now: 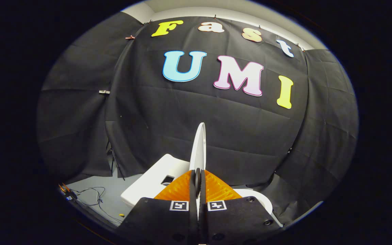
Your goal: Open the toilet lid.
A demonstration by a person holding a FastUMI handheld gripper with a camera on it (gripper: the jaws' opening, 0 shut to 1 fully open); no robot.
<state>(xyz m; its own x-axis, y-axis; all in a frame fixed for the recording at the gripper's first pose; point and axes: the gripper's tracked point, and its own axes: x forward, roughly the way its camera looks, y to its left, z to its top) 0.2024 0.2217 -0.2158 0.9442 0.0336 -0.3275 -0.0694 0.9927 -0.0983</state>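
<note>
— Two things near us: the white tank (151, 180) on one side, loose cables (92, 197) on the floor.
— And our gripper (198, 177) pinches the raised toilet lid (199, 146) edge-on between both fingers.

Black cloth (196, 112) hangs creased across the far wall and wraps round both sides. Above it runs a strip of pale wall (223, 12). On the left, grey floor (107, 197) carries loose cables (92, 195).
</note>
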